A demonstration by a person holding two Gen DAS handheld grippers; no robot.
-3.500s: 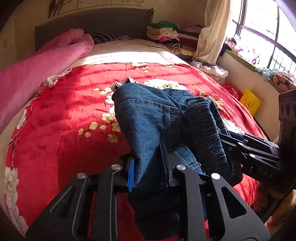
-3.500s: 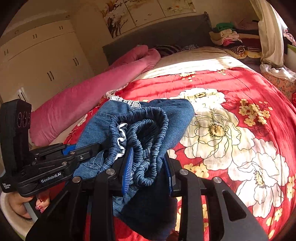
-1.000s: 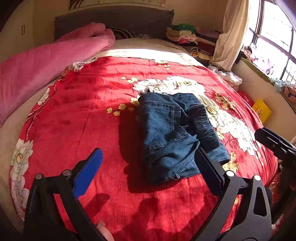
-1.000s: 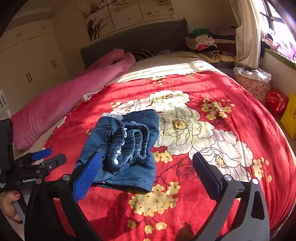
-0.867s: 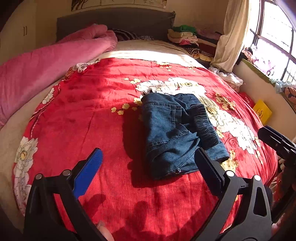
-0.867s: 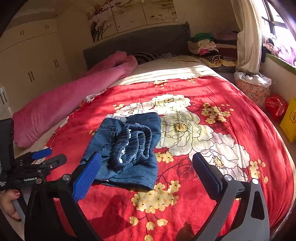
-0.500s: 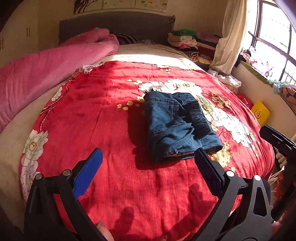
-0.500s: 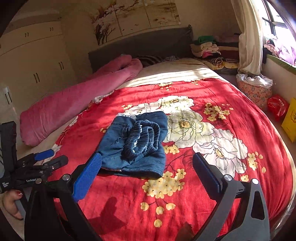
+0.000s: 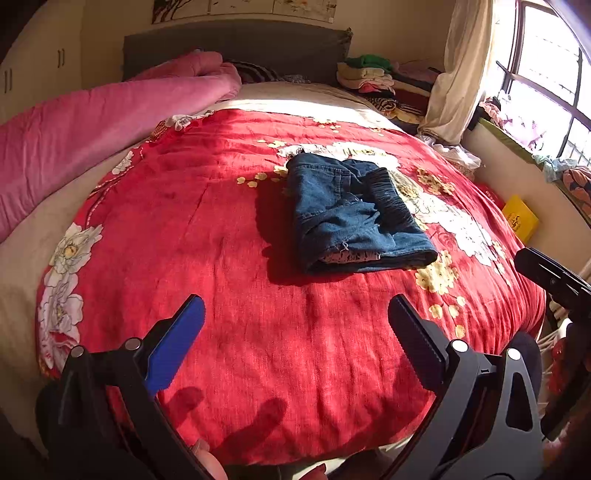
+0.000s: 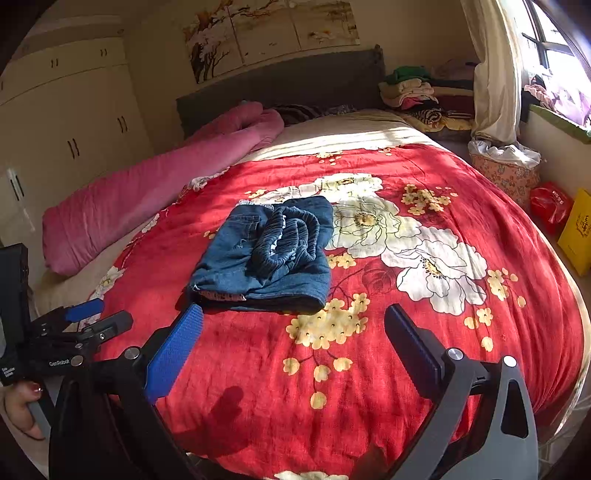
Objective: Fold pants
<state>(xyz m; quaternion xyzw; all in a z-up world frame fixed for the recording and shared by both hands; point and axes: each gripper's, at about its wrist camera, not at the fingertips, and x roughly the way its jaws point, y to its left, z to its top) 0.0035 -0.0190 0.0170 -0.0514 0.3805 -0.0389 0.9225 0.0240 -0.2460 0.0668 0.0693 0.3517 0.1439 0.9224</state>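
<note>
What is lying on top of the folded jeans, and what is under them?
On the folded jeans lies only their own bunched elastic waistband. A patterned lining edge peeks out between layers. Under them is the red floral quilt; the covered part is hidden.

I see a red quilt [image 10: 369, 369] printed with white and yellow flowers spread over most of the bed, and a long rolled pink blanket [image 10: 155, 192] lying along its far-left edge toward the dark grey headboard [image 10: 295, 83]. Cream sheet [image 10: 351, 134] shows between quilt and headboard. A stack of folded clothes [image 10: 417, 92] sits beside the headboard, next to a pale curtain [image 10: 495, 74] at the window. Painted panels [image 10: 273, 29] hang on the wall above. On my left I see cream wardrobe doors [image 10: 62, 122]. A yellow box [image 9: 520, 218] and a red bag [image 10: 550, 206] lie on the floor at the right.
</note>
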